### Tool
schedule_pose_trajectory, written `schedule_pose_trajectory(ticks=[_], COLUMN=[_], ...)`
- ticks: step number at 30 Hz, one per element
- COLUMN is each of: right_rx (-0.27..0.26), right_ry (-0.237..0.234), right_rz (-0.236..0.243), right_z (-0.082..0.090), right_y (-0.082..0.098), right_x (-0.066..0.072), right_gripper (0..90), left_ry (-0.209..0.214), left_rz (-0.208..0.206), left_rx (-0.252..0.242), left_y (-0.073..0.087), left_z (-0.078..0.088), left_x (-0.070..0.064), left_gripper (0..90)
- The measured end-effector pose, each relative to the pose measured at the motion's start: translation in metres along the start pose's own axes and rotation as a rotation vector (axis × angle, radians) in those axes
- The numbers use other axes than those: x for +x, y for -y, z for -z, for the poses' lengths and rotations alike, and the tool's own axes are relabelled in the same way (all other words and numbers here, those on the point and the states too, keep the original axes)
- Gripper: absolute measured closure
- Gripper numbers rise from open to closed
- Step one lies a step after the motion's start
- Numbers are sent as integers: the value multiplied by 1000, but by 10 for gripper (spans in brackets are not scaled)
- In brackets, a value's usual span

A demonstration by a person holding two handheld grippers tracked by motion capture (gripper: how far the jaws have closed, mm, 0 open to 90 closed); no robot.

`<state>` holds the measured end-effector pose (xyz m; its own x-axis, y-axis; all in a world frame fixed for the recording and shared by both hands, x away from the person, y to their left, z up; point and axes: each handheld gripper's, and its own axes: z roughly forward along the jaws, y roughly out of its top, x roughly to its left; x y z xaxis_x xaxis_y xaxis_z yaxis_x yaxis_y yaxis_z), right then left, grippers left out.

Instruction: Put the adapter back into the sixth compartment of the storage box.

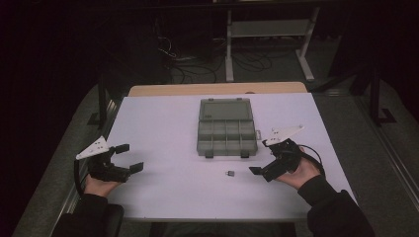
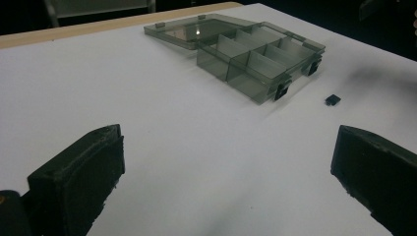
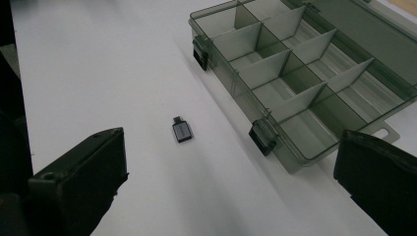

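A smoky clear compartment box (image 1: 226,133) lies open in the middle of the white table (image 1: 163,123), lid folded back; its several compartments (image 3: 295,83) look empty. A small dark adapter-like piece (image 1: 230,173) lies on the table just in front of the box (image 2: 255,54), also seen as a grey block (image 3: 181,131) and a dark speck (image 2: 333,100). My right gripper (image 1: 264,157) stands open to the right of the piece, nothing between its jaws. My left gripper (image 1: 129,157) is open at the table's left, holding nothing.
A wooden strip (image 1: 217,89) borders the table's far edge. Beyond it stand a metal frame (image 1: 267,34) and loose cables (image 1: 197,64) on the dark floor. Bare white surface spreads between the two grippers.
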<state>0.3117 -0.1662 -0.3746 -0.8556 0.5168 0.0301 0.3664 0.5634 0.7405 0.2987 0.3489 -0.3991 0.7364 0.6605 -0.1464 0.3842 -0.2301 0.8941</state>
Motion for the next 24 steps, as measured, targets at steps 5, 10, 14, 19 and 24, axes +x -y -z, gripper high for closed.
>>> schedule_pose_trajectory(ticks=[5,10,14,19,24], right_rx=[20,38,49,68,82], right_ry=[-14,-30,-38,-51,-65], right_rz=[10,26,38,45,56], right_z=[-4,-9,-12,-17,-22], right_y=[-5,-10,-12,-15,-18], right_x=[1,3,4,5,7], right_gripper=[0,0,0,0,0], left_ry=[0,1,2,2,3], left_rz=[1,0,2,1,0], left_rx=[-1,-1,-1,-1,0], left_y=[0,0,0,0,0], left_z=[0,0,0,0,0], left_x=[0,0,0,0,0], left_gripper=[0,0,0,0,0])
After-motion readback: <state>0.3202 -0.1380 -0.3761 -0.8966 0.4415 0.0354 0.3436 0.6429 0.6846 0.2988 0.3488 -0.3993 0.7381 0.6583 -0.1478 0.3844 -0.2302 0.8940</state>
